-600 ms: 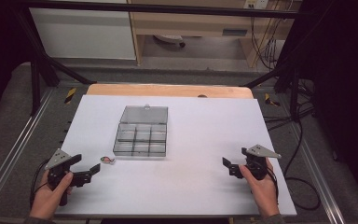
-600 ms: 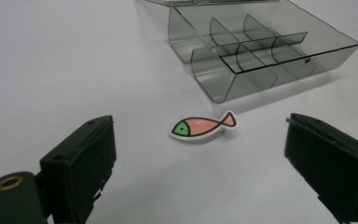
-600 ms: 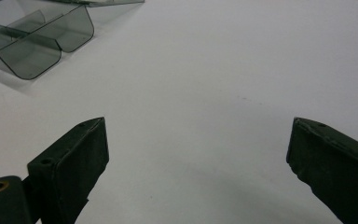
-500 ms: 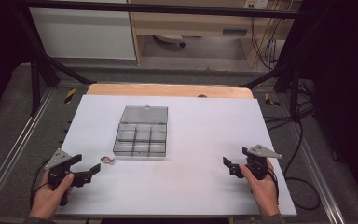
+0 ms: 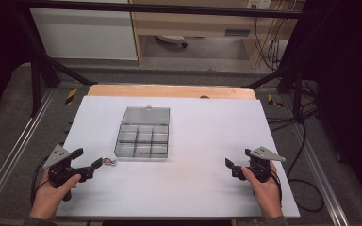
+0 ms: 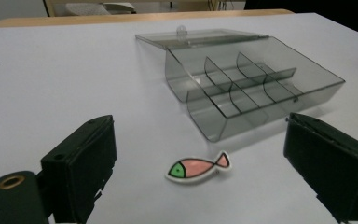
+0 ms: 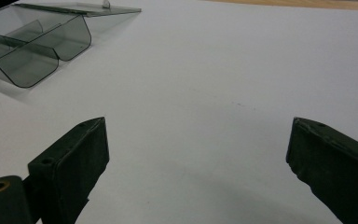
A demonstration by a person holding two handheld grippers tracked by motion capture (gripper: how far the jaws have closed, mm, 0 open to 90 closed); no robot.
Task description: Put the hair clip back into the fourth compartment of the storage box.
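Seen from the high view, the left gripper (image 5: 88, 164) rests low on the white tabletop (image 5: 207, 136) near its front left corner, held in the person's left hand (image 5: 52, 193), with its jaws spread and pointing toward a small fish-shaped charm (image 5: 108, 162) that lies flat just beyond the jaw tips, apart from them. Just past the charm stands a clear divided box (image 5: 142, 141) with its lid folded open behind it, the charm lying near the box's front left corner but not touching it. The right gripper (image 5: 233, 168) sits well apart at the front right of the tabletop, in the person's right hand (image 5: 265, 188), jaws released and holding nothing. Next, the left gripper view looks along the two black jaws, which stand wide at either side; the fish charm (image 6: 197, 167), pink with a green head and a white rim, lies on the tabletop ahead of them and roughly midway between, touched by neither. The box (image 6: 247, 88) sits behind it, its compartments bare. Lastly, the right gripper view shows its own jaws wide apart over bare white tabletop, with a corner of the box (image 7: 32, 51) far off at upper left.
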